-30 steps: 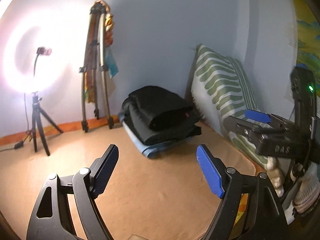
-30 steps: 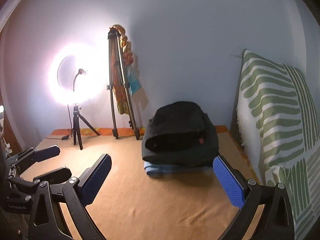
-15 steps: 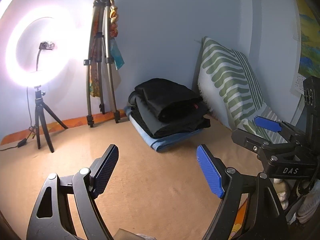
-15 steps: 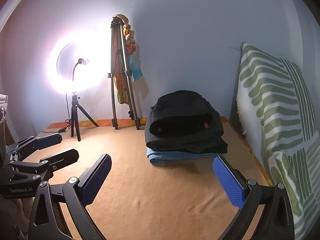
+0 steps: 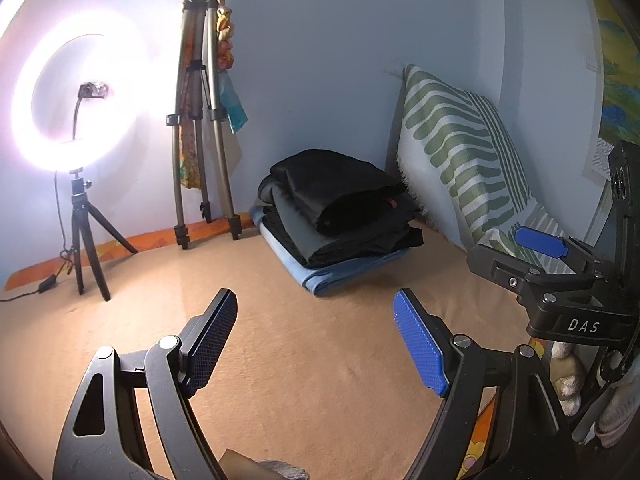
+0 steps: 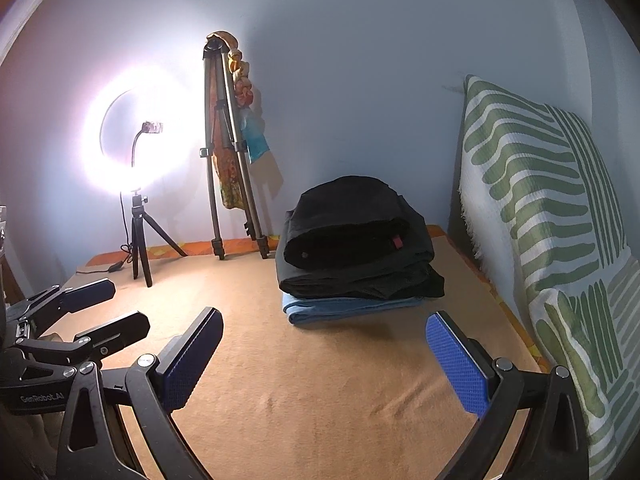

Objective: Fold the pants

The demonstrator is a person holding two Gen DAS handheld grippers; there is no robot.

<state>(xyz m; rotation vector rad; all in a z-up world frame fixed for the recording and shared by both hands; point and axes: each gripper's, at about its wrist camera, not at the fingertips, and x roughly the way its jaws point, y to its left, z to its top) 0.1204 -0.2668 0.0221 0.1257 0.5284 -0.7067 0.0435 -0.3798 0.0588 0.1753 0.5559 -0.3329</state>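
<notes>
Stack of folded pants (image 6: pixel 356 248), black and grey layers on a pale blue one, against the wall, striped green cushion (image 6: pixel 552 216) just right of it, tripod (image 6: pixel 228 152) and glowing ring light (image 6: pixel 132 140) left, tan blanket (image 6: pixel 320 380) beneath, left gripper (image 5: pixel 316 344) and right gripper (image 6: pixel 324 356) both spread wide, empty, short of the stack.

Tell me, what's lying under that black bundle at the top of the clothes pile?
Under the black bundle lie darker folded garments, then a light blue piece on the tan blanket. Anything between those layers is covered.
</notes>
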